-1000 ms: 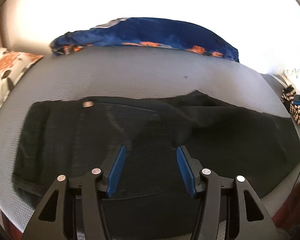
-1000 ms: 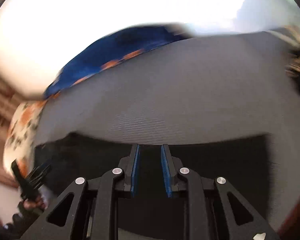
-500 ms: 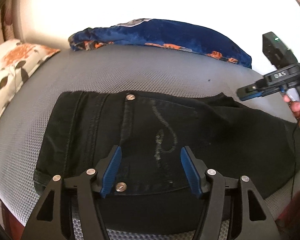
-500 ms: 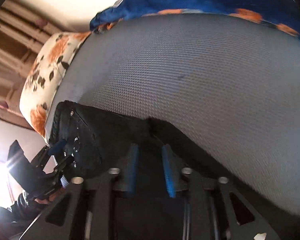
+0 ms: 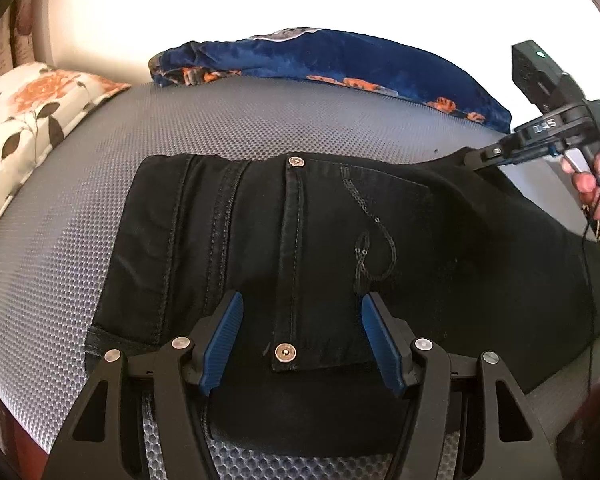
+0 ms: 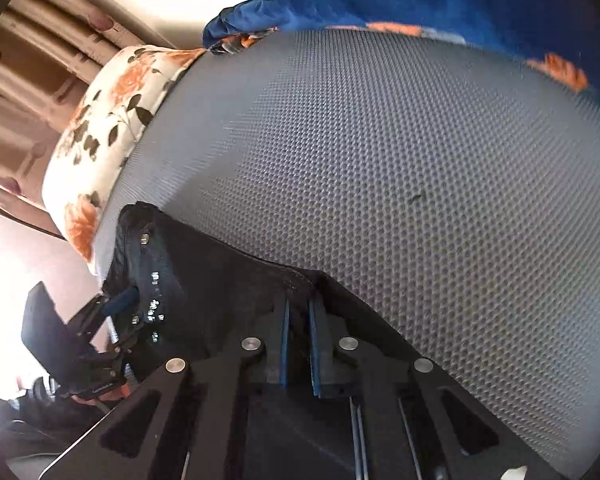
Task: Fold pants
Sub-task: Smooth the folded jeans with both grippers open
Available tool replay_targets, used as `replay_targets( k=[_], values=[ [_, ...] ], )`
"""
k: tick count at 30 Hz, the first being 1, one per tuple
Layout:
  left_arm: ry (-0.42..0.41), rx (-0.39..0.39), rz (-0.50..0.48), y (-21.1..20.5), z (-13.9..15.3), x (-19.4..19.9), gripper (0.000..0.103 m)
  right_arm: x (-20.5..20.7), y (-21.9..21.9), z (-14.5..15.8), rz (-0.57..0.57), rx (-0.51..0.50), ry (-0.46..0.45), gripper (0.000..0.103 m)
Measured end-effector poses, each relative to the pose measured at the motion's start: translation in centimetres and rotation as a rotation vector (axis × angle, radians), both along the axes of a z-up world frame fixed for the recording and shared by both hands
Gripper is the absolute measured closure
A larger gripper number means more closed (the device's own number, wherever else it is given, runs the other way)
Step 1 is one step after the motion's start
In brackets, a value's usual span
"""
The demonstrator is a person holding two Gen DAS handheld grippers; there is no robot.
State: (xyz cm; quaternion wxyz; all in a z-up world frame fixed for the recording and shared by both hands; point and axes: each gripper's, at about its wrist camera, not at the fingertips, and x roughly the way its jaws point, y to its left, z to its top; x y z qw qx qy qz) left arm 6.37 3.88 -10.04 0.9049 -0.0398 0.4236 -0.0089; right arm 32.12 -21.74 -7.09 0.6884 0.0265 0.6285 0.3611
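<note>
- While the black pants (image 5: 340, 248) lie flat on the grey mat (image 5: 228, 120), my left gripper (image 5: 302, 340) hovers over their waist, jaws spread.
- My right gripper (image 6: 298, 312) pinches their far edge.

— What do we have lying in front of us?

— Black denim pants (image 5: 340, 248), spread flat on the grey mesh surface. We see the back side facing up: a rear pocket (image 5: 340, 280) with a looping stitched design, and a brass rivet (image 5: 285, 352) at its near corner, another at its far corner.

— Which way do they run?

— Waistband end to our left, the legs stretching off to the right. The cloth lies mostly smooth, with heavy seams running across the seat.

— And the far edge?

— From the right wrist view, we see it bunched up slightly into a small raised fold (image 6: 300, 280).
</note>
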Motion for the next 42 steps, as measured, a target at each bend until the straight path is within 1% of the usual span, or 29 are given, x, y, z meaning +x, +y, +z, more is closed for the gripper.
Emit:
replay_targets(
  k=[2,4,7,10,12,13,15,16,18,19,20,22,24,25,27,30,32,35,36,37,40,41,42],
  values=[
    [-0.007,0.031,-0.014,-0.4,-0.3,-0.2,0.039,0.0,0.8,-1.0,0.011,-0.055,-0.034,0.096],
    [-0.009,0.037,-0.020,-0.5,-0.4,-0.3,0.037,0.5,1.2,-2.6,-0.012,-0.083,-0.026,0.096],
    [-0.011,0.031,-0.026,-0.4,-0.6,-0.3,0.036,1.0,1.3,-3.3,-0.051,-0.077,-0.024,0.096],
    [-0.015,0.031,-0.033,-0.4,-0.8,-0.4,0.035,0.7,1.5,-3.2,-0.051,-0.098,-0.059,0.094],
    [-0.001,0.046,-0.030,-0.6,-0.6,-0.2,0.035,0.9,1.2,-3.1,-0.075,-0.077,-0.039,0.088],
    [0.006,0.053,-0.027,-0.7,-0.3,-0.2,0.035,1.0,1.0,-2.8,-0.110,-0.054,-0.033,0.086],
    [0.014,0.065,-0.025,-1.1,0.6,-0.1,0.035,0.9,0.0,-1.2,-0.155,-0.034,-0.071,0.080],
    [0.004,0.059,-0.032,-1.3,1.1,-0.1,0.035,0.7,-0.7,-0.3,-0.176,-0.026,-0.084,0.078],
    [-0.032,0.041,-0.049,-1.9,2.6,0.0,0.035,-0.1,-2.4,1.6,-0.213,-0.009,-0.112,0.077],
    [-0.045,0.032,-0.067,-2.4,3.3,0.2,0.035,-0.8,-3.4,2.8,-0.228,-0.017,-0.131,0.075],
    [-0.061,0.026,-0.092,-3.1,3.9,0.5,0.035,-1.5,-4.3,3.6,-0.242,-0.026,-0.144,0.071],
    [-0.084,0.036,-0.149,-4.8,4.9,1.6,0.034,-3.2,-6.5,4.8,-0.282,-0.048,-0.158,0.067],
    [-0.095,0.046,-0.212,-6.8,5.3,3.3,0.034,-4.8,-8.6,5.2,-0.316,-0.074,-0.166,0.067],
    [-0.095,0.057,-0.237,-7.8,5.2,4.1,0.034,-5.9,-9.6,5.0,-0.338,-0.100,-0.164,0.067],
    [-0.081,0.057,-0.290,-9.7,4.8,6.1,0.034,-7.3,-11.1,4.3,-0.369,-0.159,-0.154,0.067],
    [-0.050,0.020,-0.338,-11.9,4.2,8.9,0.034,-9.0,-12.4,2.6,-0.411,-0.217,-0.134,0.067],
    [-0.036,0.014,-0.376,-13.6,3.7,10.4,0.034,-9.8,-12.8,1.8,-0.429,-0.220,-0.131,0.067],
    [-0.007,0.024,-0.414,-15.6,2.5,12.2,0.034,-10.4,-12.9,0.9,-0.449,-0.258,-0.152,0.067],
    [0.004,0.031,-0.413,-16.1,2.0,12.7,0.034,-10.5,-13.0,0.5,-0.450,-0.265,-0.150,0.067],
    [0.014,0.040,-0.410,-16.4,1.5,13.3,0.034,-10.6,-12.9,0.1,-0.458,-0.295,-0.160,0.067],
    [0.056,0.072,-0.381,-16.9,-0.3,15.1,0.035,-10.6,-12.7,-0.9,-0.458,-0.376,-0.225,0.069],
    [0.075,0.083,-0.357,-16.8,-1.1,16.0,0.035,-10.5,-12.7,-1.2,-0.465,-0.387,-0.240,0.069],
    [0.072,0.073,-0.353,-16.8,-1.3,16.1,0.035,-10.5,-12.7,-1.1,-0.471,-0.387,-0.268,0.069]
  ],
)
